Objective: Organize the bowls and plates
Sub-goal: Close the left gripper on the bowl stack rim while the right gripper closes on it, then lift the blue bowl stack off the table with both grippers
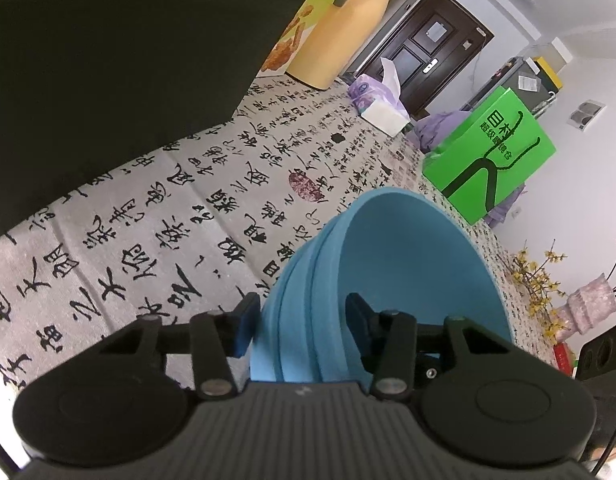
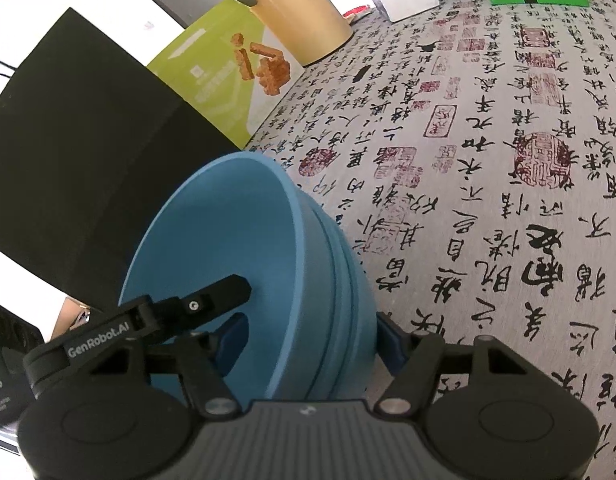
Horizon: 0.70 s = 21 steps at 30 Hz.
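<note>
A nested stack of blue bowls point(image 1: 408, 264) stands on the calligraphy-print tablecloth point(image 1: 148, 240). My left gripper point(image 1: 302, 316) is shut on its near wall, one pad against the outside and the other inside the top bowl. In the right wrist view the same bowl stack point(image 2: 228, 232) fills the lower middle. My right gripper point(image 2: 312, 332) clamps the opposite wall, left pad inside and right pad on the outer side. The left gripper's black finger point(image 2: 212, 300) reaches into the top bowl from the left.
A big black box point(image 2: 68, 160) rises just left of the bowls, with a green snack box point(image 2: 228, 72) and a tan jug point(image 2: 292, 8) behind it. Farther off are a tissue box point(image 1: 382, 114), a green bag point(image 1: 492, 152) and a vase of flowers point(image 1: 588, 308).
</note>
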Motion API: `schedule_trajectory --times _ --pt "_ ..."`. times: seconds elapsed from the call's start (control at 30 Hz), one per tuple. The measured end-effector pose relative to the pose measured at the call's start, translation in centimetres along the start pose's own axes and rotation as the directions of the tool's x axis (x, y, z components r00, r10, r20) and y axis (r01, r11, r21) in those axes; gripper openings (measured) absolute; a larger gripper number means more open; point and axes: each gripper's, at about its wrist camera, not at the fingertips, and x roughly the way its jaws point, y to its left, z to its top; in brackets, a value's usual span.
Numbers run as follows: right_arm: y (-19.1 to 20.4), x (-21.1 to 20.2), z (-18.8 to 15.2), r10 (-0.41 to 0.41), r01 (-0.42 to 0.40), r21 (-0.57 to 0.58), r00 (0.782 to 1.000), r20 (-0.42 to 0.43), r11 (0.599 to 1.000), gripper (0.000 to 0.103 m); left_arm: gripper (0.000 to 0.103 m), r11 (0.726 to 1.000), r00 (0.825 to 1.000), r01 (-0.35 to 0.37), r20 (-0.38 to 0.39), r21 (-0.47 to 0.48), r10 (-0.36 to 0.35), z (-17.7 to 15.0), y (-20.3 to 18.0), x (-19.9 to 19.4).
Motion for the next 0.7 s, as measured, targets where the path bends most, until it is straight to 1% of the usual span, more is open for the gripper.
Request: schedule_trajectory --times 0.4,0.7 --pt "0.12 -0.3 -0.27 0.008 -0.008 -0.001 1.0 -0.003 1.0 0.068 0.048 1.0 1.0 -0.005 0.009 0.016 0.005 -0.14 -0.32 -0.18" --pt "0.17 -0.72 -0.52 0.015 -0.015 -0.001 1.0 0.004 1.0 0.068 0.049 1.0 1.0 0.005 0.014 0.023 -0.005 -0.17 -0.48 -0.64"
